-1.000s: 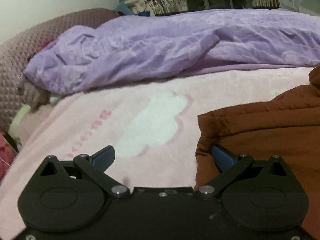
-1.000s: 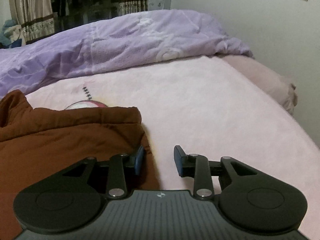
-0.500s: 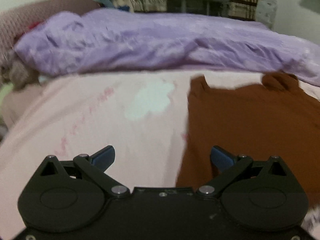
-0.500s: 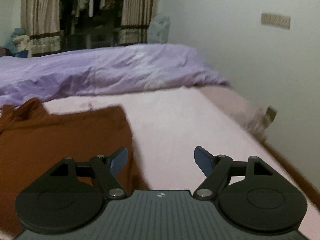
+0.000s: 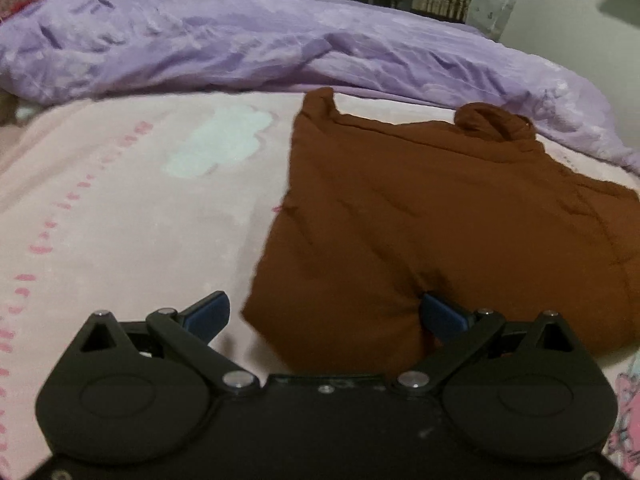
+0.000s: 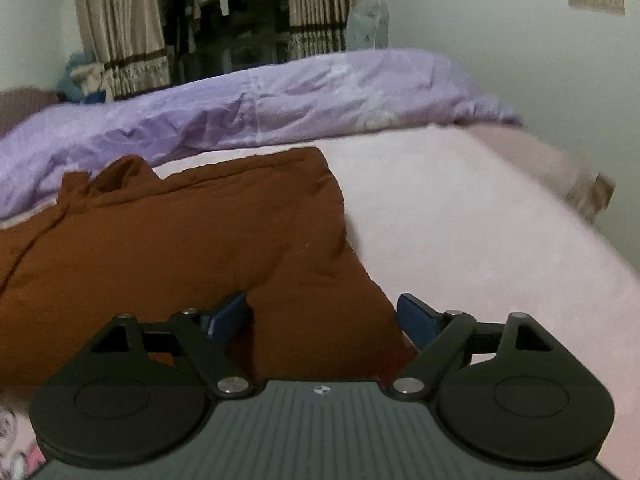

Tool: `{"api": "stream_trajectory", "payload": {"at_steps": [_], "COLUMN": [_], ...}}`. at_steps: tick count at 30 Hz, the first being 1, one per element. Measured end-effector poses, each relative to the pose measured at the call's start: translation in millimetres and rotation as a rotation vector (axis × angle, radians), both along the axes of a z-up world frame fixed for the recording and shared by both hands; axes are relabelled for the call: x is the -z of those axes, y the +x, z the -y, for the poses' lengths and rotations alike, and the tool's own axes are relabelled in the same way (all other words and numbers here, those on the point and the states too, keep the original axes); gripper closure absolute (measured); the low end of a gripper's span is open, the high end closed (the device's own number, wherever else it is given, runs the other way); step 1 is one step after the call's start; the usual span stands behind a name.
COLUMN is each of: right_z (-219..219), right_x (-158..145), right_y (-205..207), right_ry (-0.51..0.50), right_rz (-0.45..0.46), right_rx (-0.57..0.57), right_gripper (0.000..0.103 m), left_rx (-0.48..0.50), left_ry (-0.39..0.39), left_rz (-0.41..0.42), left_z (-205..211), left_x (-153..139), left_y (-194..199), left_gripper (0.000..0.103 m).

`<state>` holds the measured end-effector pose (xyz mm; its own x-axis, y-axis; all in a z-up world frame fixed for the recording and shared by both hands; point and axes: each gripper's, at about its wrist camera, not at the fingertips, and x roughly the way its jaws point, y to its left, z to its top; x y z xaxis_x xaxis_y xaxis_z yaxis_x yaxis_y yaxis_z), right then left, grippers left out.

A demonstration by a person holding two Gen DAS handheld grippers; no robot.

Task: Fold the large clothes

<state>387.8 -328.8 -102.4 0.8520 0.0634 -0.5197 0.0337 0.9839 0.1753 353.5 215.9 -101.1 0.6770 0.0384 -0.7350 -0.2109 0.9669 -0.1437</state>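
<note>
A rust-brown garment (image 5: 440,216) lies folded in a rough rectangle on the pink bed sheet (image 5: 120,220). My left gripper (image 5: 324,314) is open over the garment's near left corner, its right finger (image 5: 442,316) above the cloth and its left one over bare sheet. In the right wrist view the same brown garment (image 6: 180,248) fills the left half. My right gripper (image 6: 322,316) hovers at its near right corner. Its jaws are opening wide, with the cloth's edge lying loose between them and no pad pressing on it.
A crumpled purple duvet (image 5: 280,48) runs across the back of the bed, just behind the garment. The sheet carries a pale cloud print (image 5: 220,144). A beige pillow (image 6: 560,172) sits at the bed's right edge near the wall. Curtains (image 6: 120,28) hang beyond.
The right gripper's jaws have spread from narrow to wide. Both views have drawn back from the garment, and the left one has swung right, so the whole folded shape now shows.
</note>
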Motion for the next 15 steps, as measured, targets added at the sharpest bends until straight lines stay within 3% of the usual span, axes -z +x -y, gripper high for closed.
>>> {"api": "stream_trajectory", "payload": {"at_steps": [2, 6, 7, 8, 10, 12, 15], "right_z": [10.9, 16.1, 13.9, 11.4, 1.8, -8.0, -9.9], "right_x": [2.2, 8.0, 8.2, 7.7, -0.2, -13.1, -35.7], "right_y": [4.1, -1.9, -3.4, -4.9, -10.3, -16.2, -30.9], "right_ry": [0.072, 0.161, 0.159, 0.166, 0.118, 0.063, 0.068], "right_rz": [-0.026, -0.032, -0.024, -0.018, 0.006, 0.023, 0.056], "right_rx": [0.003, -0.017, -0.029, -0.046, -0.038, -0.033, -0.015], "right_gripper": [0.001, 0.025, 0.044, 0.063, 0.079, 0.084, 0.086], "left_rx": [0.01, 0.048, 0.053, 0.08, 0.088, 0.077, 0.054], "left_ry": [-0.043, 0.021, 0.023, -0.007, -0.047, 0.009, 0.02], "left_rz": [0.004, -0.006, 0.004, 0.003, 0.036, 0.061, 0.098], "left_z": [-0.6, 10.9, 11.8, 12.1, 13.8, 20.0, 19.2], "left_x": [-3.0, 2.0, 5.8, 9.5, 5.0, -7.0, -28.2], "left_y": [-0.7, 2.1, 3.7, 5.8, 4.6, 2.6, -4.9], "left_gripper": [0.0, 0.0, 0.01, 0.026, 0.068, 0.08, 0.083]}}
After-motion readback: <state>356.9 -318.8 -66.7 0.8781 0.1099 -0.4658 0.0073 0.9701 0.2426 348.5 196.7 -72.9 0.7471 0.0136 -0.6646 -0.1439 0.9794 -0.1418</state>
